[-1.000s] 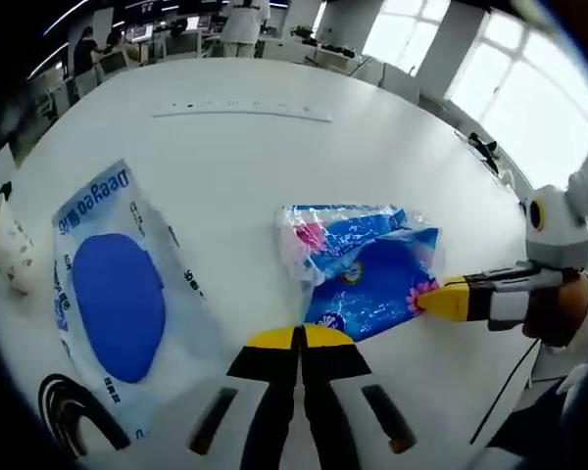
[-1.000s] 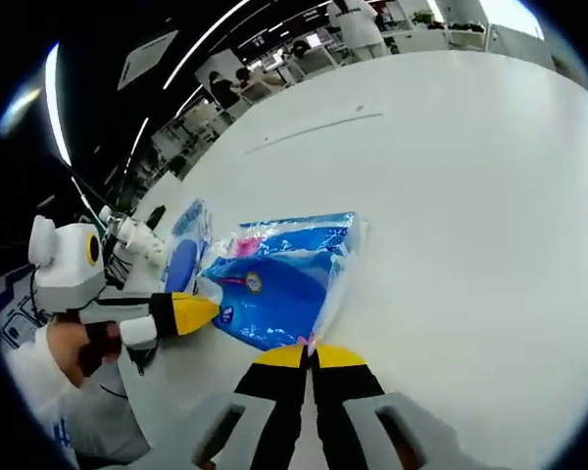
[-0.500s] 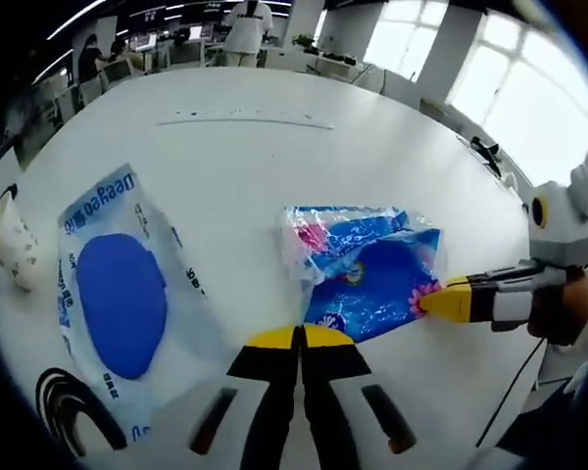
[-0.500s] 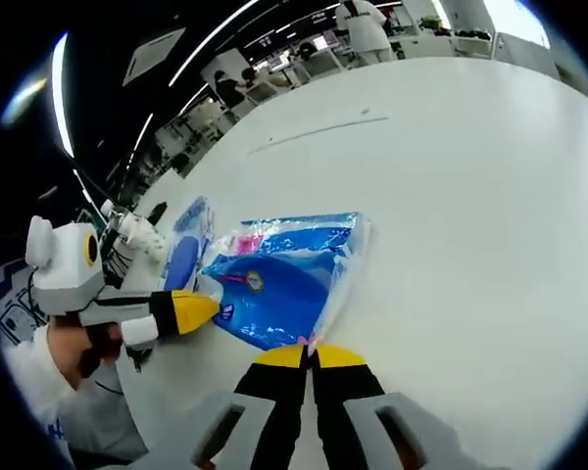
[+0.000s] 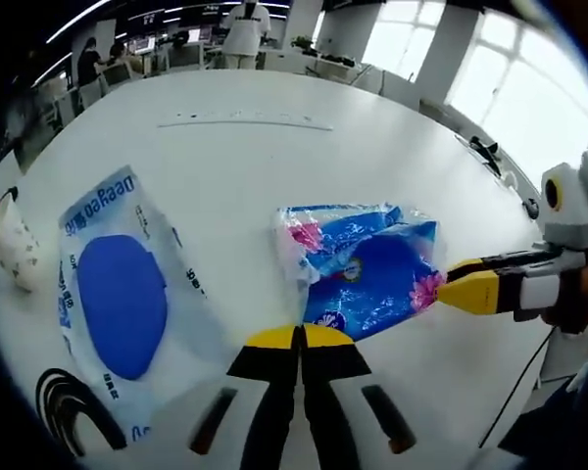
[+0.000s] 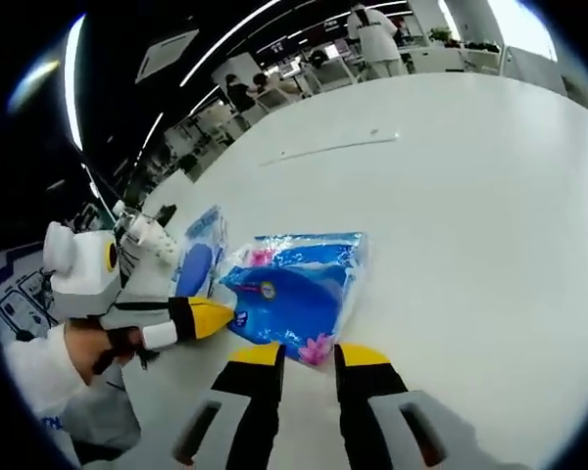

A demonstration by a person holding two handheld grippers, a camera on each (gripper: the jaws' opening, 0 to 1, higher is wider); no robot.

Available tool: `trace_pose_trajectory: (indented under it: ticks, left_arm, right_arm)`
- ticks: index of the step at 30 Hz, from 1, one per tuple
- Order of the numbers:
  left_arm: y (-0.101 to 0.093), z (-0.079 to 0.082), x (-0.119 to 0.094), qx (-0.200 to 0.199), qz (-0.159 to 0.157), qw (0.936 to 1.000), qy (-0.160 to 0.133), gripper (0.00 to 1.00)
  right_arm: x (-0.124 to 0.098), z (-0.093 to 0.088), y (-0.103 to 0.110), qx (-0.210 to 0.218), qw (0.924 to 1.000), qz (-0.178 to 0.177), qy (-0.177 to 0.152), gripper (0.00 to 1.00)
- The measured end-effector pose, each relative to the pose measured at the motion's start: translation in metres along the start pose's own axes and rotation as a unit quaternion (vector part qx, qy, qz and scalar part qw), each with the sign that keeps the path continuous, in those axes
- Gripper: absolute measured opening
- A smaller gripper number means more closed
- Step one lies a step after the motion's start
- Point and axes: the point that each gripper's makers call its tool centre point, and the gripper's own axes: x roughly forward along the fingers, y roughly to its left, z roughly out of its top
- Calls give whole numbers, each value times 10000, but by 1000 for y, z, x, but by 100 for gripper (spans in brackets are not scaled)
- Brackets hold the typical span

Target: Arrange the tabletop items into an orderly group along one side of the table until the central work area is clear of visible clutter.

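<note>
A blue tissue pack [image 5: 365, 275] in clear wrap lies on the white table [image 5: 274, 176]. My left gripper [image 5: 299, 337] is shut, its yellow tips just short of the pack's near edge with nothing seen between them. My right gripper [image 5: 468, 292] comes in from the right, a little off the pack's pink-flower corner. In the right gripper view the right gripper [image 6: 309, 354] is open, and the pack [image 6: 294, 294] has its flower corner in the gap, untouched. The left gripper [image 6: 208, 317] points at the pack's left edge. A white bag with a blue oval [image 5: 118, 294] lies left of the pack.
A patterned paper cup [image 5: 8, 247] stands at the table's left edge beyond the bag, and a black cable loop [image 5: 67, 409] lies near the bag's near end. A thin pale strip [image 5: 243, 119] lies across the far side of the table. People and desks stand beyond the table.
My right gripper has opened, let go of the pack's flower corner and drawn back a little. The pack lies flat where it was. The left gripper has stayed shut and still.
</note>
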Motion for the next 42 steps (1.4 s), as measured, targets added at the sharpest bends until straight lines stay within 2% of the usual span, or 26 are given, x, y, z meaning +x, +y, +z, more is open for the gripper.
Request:
trace_pose_trajectory:
  ticks: [4,10,11,12,16,21,26,28,32,37,40,42]
  left_arm:
    - [0,1,0,-62,-14,10000,16,0]
    - [1,2,0,-238,-38,9997,80,0]
    - [1,2,-1,-207,-36,9998,66,0]
    - [0,7,-3,-170,-78,9998,-68,2]
    - [1,20,-13,-197,-86,9991,-378,15]
    - [1,31,-30,-175,-53,9975,-678,31]
    - [4,35,-52,-170,-44,9943,-1055,49]
    - [6,31,-60,-244,-78,9938,-1086,54]
    - [9,17,-75,-255,-98,9936,-1095,57]
    - [17,1,-90,-95,49,9935,-1134,62]
    - [23,-5,-101,138,246,9916,-1262,70]
    - [24,-9,-108,141,222,9916,-1266,74]
  right_arm:
    - [-15,3,4,270,9992,134,-259,26]
    - [-37,1,6,162,9989,166,-411,27]
    - [-40,2,7,193,9986,178,-461,28]
    - [-44,3,9,233,9981,203,-530,28]
    - [-53,1,12,205,9971,287,-675,29]
    - [-66,-6,11,399,9958,238,-790,30]
    - [-82,0,12,432,9929,214,-1084,36]
    - [-88,2,10,472,9917,177,-1185,38]
    - [-99,-1,8,680,9883,121,-1362,39]
    - [-101,-18,10,740,9883,85,-1331,40]
    - [-102,-29,15,664,9897,103,-1260,43]
    - [-104,-31,18,598,9901,112,-1265,44]
